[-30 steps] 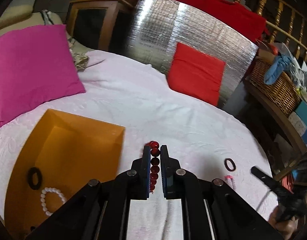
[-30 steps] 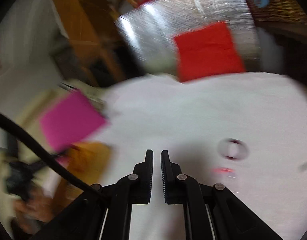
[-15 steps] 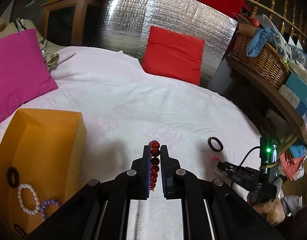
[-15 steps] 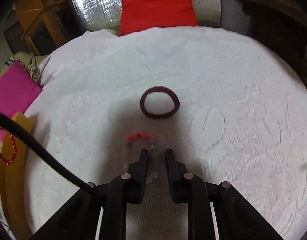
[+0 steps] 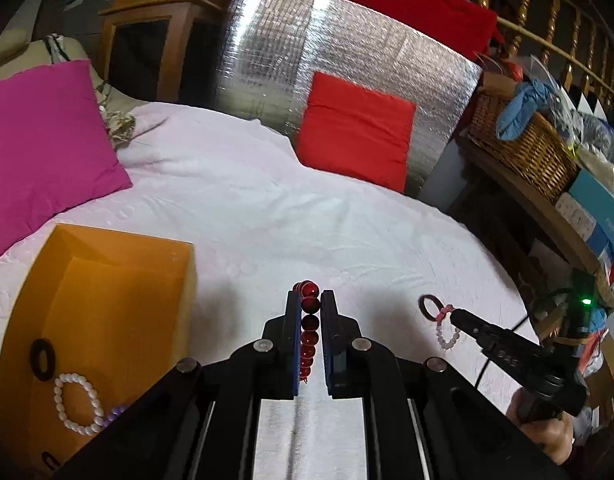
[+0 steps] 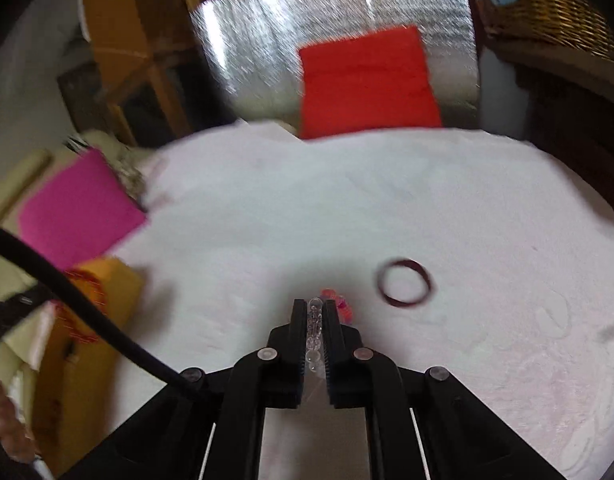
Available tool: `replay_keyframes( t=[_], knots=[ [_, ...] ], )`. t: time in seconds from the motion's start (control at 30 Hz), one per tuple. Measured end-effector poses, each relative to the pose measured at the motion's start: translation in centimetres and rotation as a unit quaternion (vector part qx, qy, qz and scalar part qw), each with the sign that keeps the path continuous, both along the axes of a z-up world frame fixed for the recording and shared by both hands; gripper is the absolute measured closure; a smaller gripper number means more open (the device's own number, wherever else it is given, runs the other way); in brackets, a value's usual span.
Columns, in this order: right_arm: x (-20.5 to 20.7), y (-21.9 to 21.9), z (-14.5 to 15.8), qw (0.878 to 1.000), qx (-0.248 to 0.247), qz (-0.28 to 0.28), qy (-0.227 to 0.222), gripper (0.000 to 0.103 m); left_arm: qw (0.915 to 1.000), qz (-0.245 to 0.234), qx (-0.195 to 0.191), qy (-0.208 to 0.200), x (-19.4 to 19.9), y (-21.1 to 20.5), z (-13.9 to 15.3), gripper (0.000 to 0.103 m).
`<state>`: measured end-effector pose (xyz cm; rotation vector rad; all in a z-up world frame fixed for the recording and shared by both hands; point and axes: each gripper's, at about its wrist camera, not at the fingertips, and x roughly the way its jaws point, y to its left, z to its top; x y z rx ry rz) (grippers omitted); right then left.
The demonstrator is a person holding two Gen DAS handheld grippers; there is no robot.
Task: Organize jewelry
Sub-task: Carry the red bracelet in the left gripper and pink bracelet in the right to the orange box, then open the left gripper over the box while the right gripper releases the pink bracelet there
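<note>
My left gripper [image 5: 310, 300] is shut on a red bead bracelet [image 5: 309, 322], held above the white cloth just right of the orange box [image 5: 107, 280]. The box holds a white pearl bracelet [image 5: 79, 404], a dark ring [image 5: 43, 359] and a purple bead piece [image 5: 115, 420]. My right gripper [image 6: 316, 307] is shut on a clear bead bracelet [image 6: 313, 332] with a pink-red tassel [image 6: 341, 304]; it also shows in the left wrist view [image 5: 447, 332], hanging off the cloth. A dark maroon ring [image 6: 405, 286] lies on the cloth to its right.
A round table under a white embossed cloth [image 5: 307, 216]. A magenta cushion [image 5: 39, 148] at back left, a red cushion [image 5: 355, 132] against a silver foil panel [image 5: 347, 52] at the back. A wicker basket [image 5: 523, 148] and boxes on a shelf at right.
My right gripper has closed on the clear bead bracelet and lifted it from the cloth, away from the maroon ring. My left gripper still holds the red bracelet and has shifted slightly toward the box.
</note>
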<state>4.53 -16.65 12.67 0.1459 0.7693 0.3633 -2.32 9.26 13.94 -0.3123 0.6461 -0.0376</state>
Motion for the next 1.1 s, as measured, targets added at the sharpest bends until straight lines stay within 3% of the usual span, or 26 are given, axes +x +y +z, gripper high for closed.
replay_keyframes(
  t=[0.27,0.47,0.8,1.1],
  knots=[
    [-2.2,4.8,3.0,0.993,0.093,0.065,-0.028,0.095,0.9986,0.052,-0.002,-0.009,-1.4,4.8,0.9,0.093],
    [-3.3,9.6,3.7,0.984,0.136,0.117,-0.017,0.095,0.9934,0.115,-0.008,0.001,-2.2,10.6,0.8,0.094],
    [-2.7,19.3,2.4,0.97,0.153,0.188,0.033,0.094,0.9844,0.163,-0.011,0.065,-1.7,15.5,-2.0,0.093],
    [-2.1,25.0,-0.1,0.967,0.123,0.212,0.065,0.094,0.9829,0.166,0.013,0.079,-1.5,15.9,-2.4,0.093]
  ],
)
